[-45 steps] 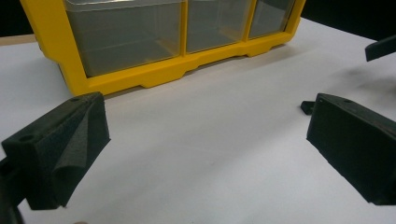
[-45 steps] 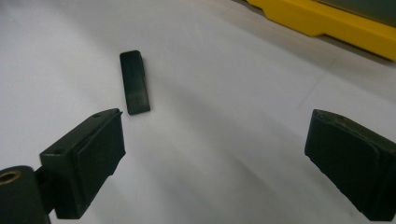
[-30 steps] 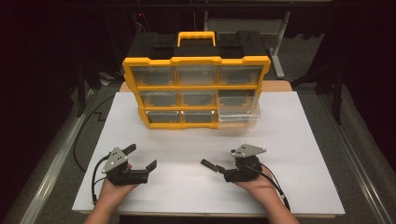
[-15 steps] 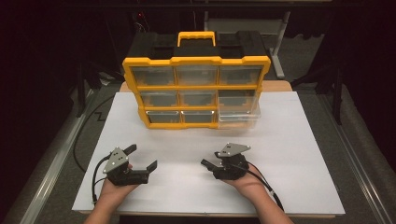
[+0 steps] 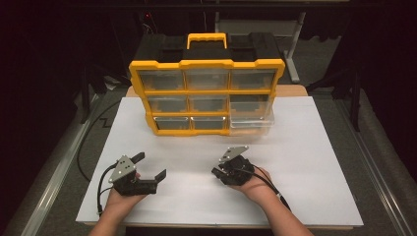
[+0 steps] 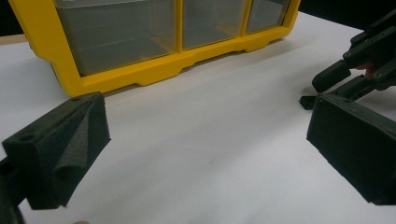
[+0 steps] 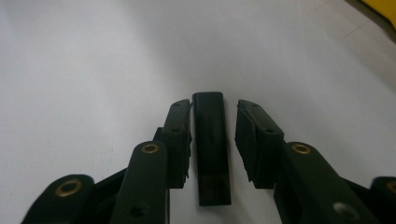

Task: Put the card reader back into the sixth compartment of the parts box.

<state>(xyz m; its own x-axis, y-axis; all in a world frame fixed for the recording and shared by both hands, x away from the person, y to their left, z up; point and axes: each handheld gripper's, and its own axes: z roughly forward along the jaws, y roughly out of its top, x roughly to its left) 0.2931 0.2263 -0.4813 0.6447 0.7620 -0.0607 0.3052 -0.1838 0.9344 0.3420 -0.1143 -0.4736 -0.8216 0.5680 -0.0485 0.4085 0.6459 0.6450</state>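
Observation:
A small flat black bar (image 7: pixel 212 149) lies on the white tabletop (image 5: pixel 305 162) between the jaws of my right gripper (image 7: pixel 214 105). Those jaws have just been closing around it; a thin gap still shows on each side, wider on the right. In the high view the right gripper (image 5: pixel 219 172) sits right of centre near the front, pointing left. My left gripper (image 5: pixel 150 165) rests at the front left, open wide with nothing between its jaws (image 6: pixel 205 116). A yellow and black drawer organizer (image 5: pixel 206 96) stands upright at the back centre.
The organizer's clear bottom-right drawer (image 5: pixel 251 123) sticks out a little from its front. The right gripper (image 6: pixel 322 88) shows at the right edge of the left gripper view. Dark floor and metal rails (image 5: pixel 378 172) flank the table.
The right gripper has slid left and slightly toward the organizer, turning its jaws leftward, and its jaws have narrowed. The left gripper has stayed put.

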